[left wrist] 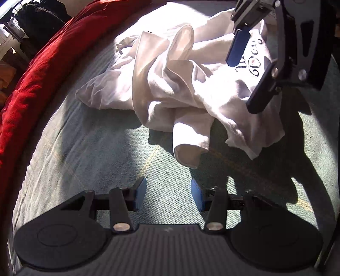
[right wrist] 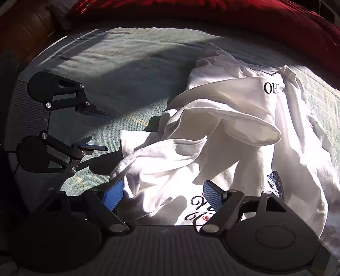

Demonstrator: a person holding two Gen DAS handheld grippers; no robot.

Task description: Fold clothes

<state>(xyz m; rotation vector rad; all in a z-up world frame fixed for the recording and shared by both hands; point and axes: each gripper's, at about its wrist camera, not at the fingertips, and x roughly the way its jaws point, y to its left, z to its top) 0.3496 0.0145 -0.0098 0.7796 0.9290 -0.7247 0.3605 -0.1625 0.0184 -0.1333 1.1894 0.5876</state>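
A white T-shirt (left wrist: 170, 85) with black script print lies crumpled on the grey-green bedsheet (left wrist: 85, 148); it also shows in the right wrist view (right wrist: 223, 131). My left gripper (left wrist: 169, 194) is open and empty, low over the sheet just short of the shirt's near sleeve. It also shows in the right wrist view (right wrist: 106, 131), open, left of the shirt. My right gripper (right wrist: 163, 194) is open, its jaws standing on either side of a fold of the shirt's near edge. In the left wrist view the right gripper (left wrist: 248, 74) hovers open over the printed part.
A red blanket (left wrist: 38, 70) runs along the far side of the bed, also in the right wrist view (right wrist: 233, 17). Dark clothes hang on a rack (left wrist: 31, 19) beyond it. Strong sunlight and hard shadows fall across the sheet.
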